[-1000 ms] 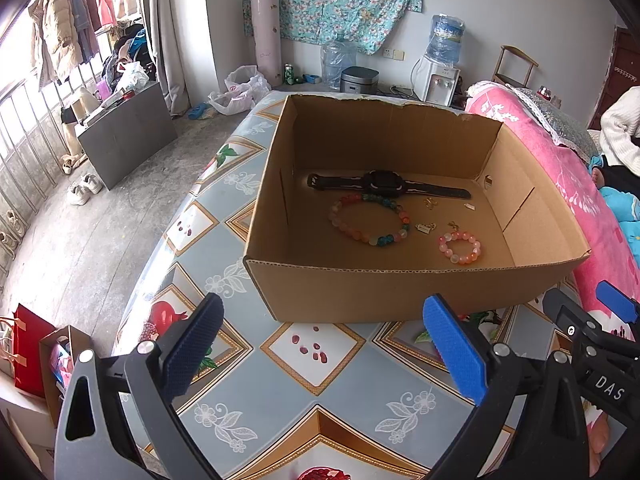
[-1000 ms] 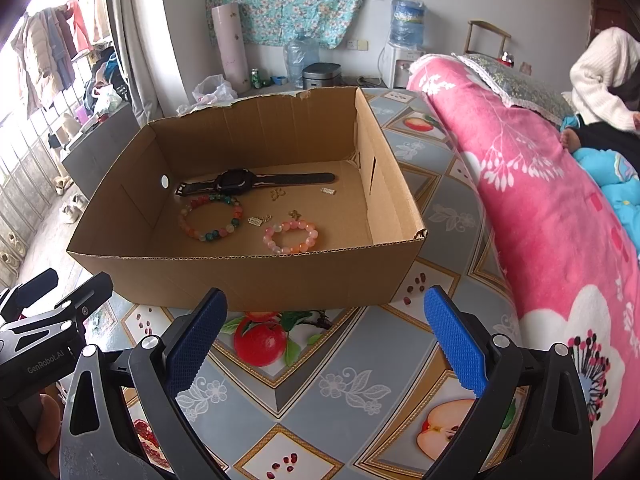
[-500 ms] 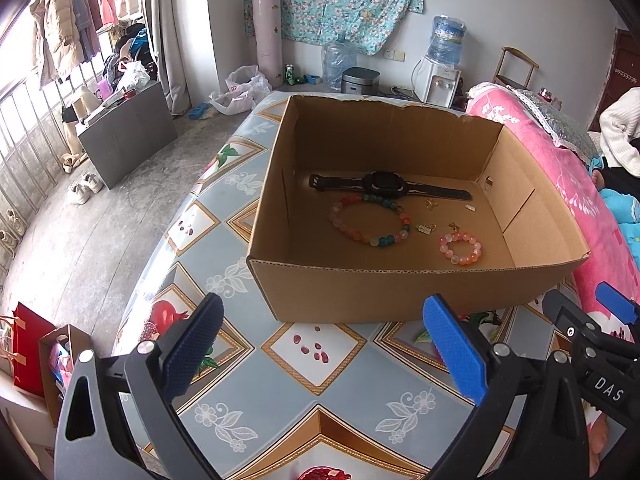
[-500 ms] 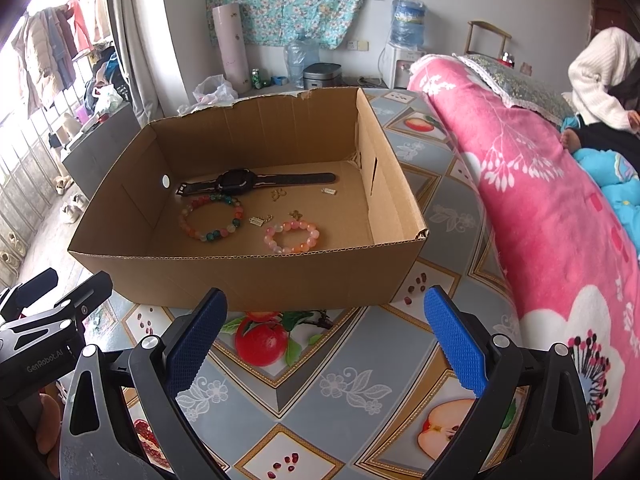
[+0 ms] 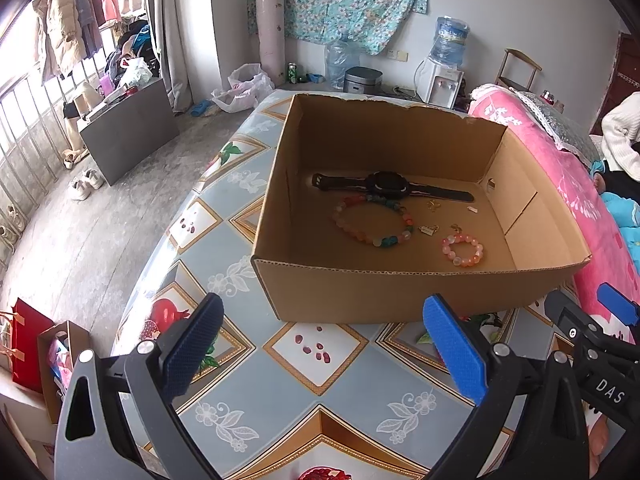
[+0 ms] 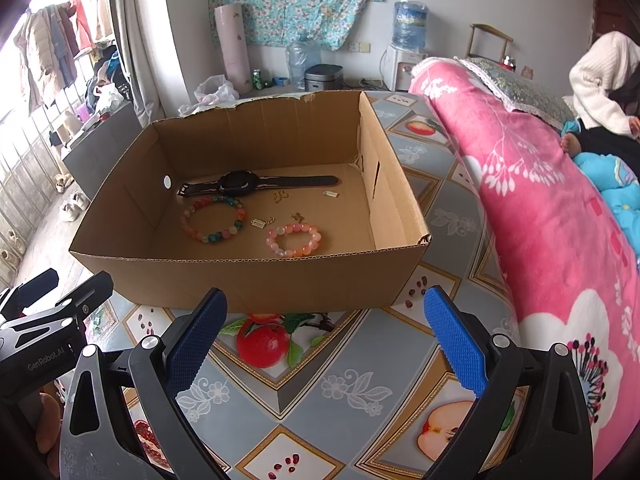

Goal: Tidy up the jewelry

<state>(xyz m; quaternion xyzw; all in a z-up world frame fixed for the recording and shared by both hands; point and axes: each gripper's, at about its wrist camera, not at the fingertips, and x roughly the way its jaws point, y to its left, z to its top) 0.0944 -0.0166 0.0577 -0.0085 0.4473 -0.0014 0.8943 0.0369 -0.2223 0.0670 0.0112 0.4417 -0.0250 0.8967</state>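
We hold the left hand-held gripper [image 5: 320, 344] and the right hand-held gripper [image 6: 326, 330] side by side over the near part of the bench [image 5: 224, 248], each with its blue ribbed pads spread wide and nothing between them. A strip of bare patterned cloth lies between the fingertips and the near wall of the open brown corrugated cardboard box [image 5: 380, 288], so the approach to it is free. The box's walls stand upright all round; the far rim is torn and ragged, and the near rim shows the fluted edge.

All the jewelry lies on the box floor. The black wristwatch with its flat strap [image 5: 390, 186] stretches along the far side. Just in front of it, touching or nearly so, sits the large bracelet of round multicoloured beads [image 5: 372, 220]. The small bracelet of glossy pink and orange beads [image 6: 294, 240] lies nearer the near wall, apart from the large one. Small gold-coloured charms [image 6: 262, 222] are scattered between them; their shapes are too small to tell.

The bench's left edge curves away to a bare concrete floor [image 5: 80, 220]. On the right, a pink flowered blanket [image 6: 540, 200] presses close alongside the bench.
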